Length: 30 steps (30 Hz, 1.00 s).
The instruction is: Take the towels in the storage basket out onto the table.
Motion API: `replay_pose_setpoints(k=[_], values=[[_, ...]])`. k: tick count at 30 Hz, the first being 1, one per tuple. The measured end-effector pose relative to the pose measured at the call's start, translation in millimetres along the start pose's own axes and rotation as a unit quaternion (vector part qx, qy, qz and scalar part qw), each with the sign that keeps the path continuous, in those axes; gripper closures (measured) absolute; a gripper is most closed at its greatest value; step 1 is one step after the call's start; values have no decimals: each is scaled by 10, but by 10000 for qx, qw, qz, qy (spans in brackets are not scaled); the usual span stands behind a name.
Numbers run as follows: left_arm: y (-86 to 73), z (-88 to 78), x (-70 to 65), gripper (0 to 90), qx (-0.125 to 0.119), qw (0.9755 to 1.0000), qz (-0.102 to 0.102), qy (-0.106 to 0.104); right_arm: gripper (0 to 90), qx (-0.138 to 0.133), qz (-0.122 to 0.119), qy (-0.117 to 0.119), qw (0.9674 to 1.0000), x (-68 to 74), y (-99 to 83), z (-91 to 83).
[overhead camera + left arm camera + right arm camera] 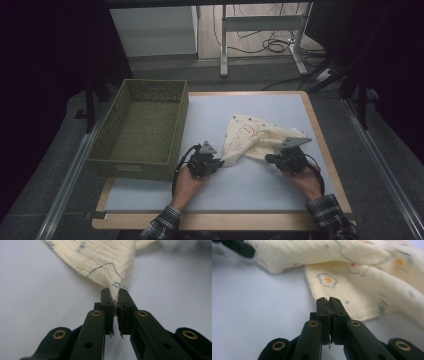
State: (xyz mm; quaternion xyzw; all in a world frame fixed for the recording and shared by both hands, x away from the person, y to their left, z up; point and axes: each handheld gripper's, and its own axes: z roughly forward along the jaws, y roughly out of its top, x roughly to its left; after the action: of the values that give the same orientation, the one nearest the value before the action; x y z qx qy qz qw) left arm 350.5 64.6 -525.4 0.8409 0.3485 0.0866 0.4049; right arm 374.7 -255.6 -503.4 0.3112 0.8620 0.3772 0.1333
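Note:
A cream cloth (pixel 253 136) printed with small fried-egg shapes lies crumpled right of the table's middle. My left gripper (pixel 221 161) sits at the cloth's near left corner. In the left gripper view my left gripper (pixel 115 293) is shut on that corner, and the cloth (pixel 105 260) rises from the tips in a taut fold. My right gripper (pixel 269 158) is at the cloth's near edge. In the right gripper view my right gripper (pixel 329 300) is shut, its tips over the edge of a flat layer of the cloth (pixel 352 285), and no fabric shows between them.
A green woven basket (pixel 135 162) stands at the table's left side, close to my left hand. The white mat (pixel 240 187) covers the table, with a wooden rim (pixel 320 135) at the right. Table legs and cables lie on the floor beyond.

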Motion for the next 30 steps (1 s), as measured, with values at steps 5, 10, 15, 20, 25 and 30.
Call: replay_pose_setpoints(k=[5,10,15,20,25,30], values=[[-53,-134,41,840,-48,9999,-130,104,870,-65,133,-80,9999,-48,-188,-252],[-154,-190,0,834,48,9998,-188,109,868,-88,264,-117,9995,-38,-434,-553],[-214,-194,-53,820,145,9997,-173,63,868,-105,408,-77,9991,7,-597,-720],[-312,-199,-168,815,312,9994,-104,-111,867,-113,433,13,9990,120,-769,-873],[-335,-255,-239,616,220,9997,21,-69,863,89,471,84,9988,244,-941,-984],[-234,-221,-209,455,82,10000,21,35,806,-59,567,129,9983,229,-945,-1107]])
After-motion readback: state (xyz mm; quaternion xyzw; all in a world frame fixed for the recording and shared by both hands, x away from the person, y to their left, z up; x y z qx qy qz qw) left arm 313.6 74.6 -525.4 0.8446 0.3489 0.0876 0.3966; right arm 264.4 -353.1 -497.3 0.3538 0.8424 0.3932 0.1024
